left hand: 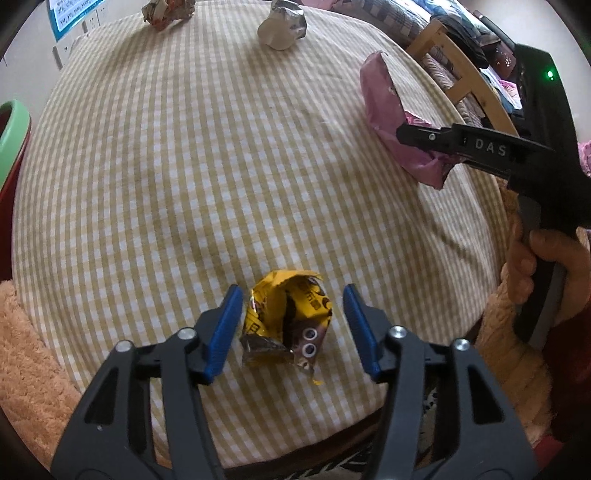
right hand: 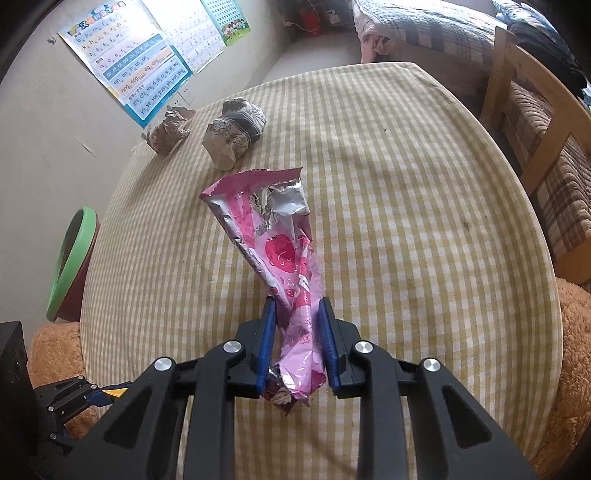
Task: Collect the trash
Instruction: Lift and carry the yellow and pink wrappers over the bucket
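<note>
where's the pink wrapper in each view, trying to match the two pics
Left wrist view: the pink wrapper sits at the right, near the table's far-right edge, with the right tool closed on its near end.
Right wrist view: the same wrapper fills the centre, running up from between the right tool's blue pads.
Shared landmark: the grey crumpled wrapper at the table's far side.

Left gripper [left hand: 291, 325] spread, right gripper [right hand: 297, 345] clamped.

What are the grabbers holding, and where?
The right gripper pinches the pink wrapper near its crumpled bottom end. The left gripper is open around the yellow wrapper, holding nothing.
</note>
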`<state>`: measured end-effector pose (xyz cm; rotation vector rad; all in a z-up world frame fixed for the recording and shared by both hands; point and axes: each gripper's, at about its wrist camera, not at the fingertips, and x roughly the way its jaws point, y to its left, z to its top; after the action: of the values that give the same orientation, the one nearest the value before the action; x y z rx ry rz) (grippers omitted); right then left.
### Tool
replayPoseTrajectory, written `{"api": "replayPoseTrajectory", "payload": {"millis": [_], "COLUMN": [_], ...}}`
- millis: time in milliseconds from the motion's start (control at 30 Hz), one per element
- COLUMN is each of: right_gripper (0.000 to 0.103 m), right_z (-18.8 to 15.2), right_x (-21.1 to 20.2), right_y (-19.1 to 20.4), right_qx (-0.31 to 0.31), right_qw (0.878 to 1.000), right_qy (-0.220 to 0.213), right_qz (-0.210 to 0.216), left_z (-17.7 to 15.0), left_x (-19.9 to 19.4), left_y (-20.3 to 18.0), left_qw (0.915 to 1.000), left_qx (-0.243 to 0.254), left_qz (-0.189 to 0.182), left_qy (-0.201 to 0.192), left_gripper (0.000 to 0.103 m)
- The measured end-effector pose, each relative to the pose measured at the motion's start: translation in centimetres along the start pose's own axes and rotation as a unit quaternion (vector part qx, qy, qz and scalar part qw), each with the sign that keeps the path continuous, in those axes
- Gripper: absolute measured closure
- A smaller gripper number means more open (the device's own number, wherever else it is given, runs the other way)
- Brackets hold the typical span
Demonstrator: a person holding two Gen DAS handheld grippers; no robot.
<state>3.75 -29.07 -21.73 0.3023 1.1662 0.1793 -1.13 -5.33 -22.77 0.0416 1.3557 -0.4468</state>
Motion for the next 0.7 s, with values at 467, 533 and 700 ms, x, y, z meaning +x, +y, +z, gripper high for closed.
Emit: {"api": "replayPoseTrajectory", "payload": {"millis": [467,533,700], "right_gripper": [0.08,0.08,0.08], "right_z": [-0.5,-0.6,-0.8], "right_x": [-0.1,-0.2,-0.8], "right_y": [1.2,1.5,2.1], "right_qx": [-0.02,-0.024,-0.023], "right_qw": [1.0,1.0,1.0], "right_qy": [-0.002,-0.004,-0.01], "right_qz": [0.002,0.003,0.01], "left_z": [-0.1,0.1,0.9], "left_x": [-3.8,-4.8,-6.8], "left_y": [1.4,1.5,1.8], "left_qw": [0.9958,0.9944,0.9901], "left_qx": [-0.012,-0.012,-0.024], "left_qz": [0.067,0.075,0.089], "left_qy": [-0.061,-0.074,-0.105], "left_gripper": [0.068,0.068,0.068]}}
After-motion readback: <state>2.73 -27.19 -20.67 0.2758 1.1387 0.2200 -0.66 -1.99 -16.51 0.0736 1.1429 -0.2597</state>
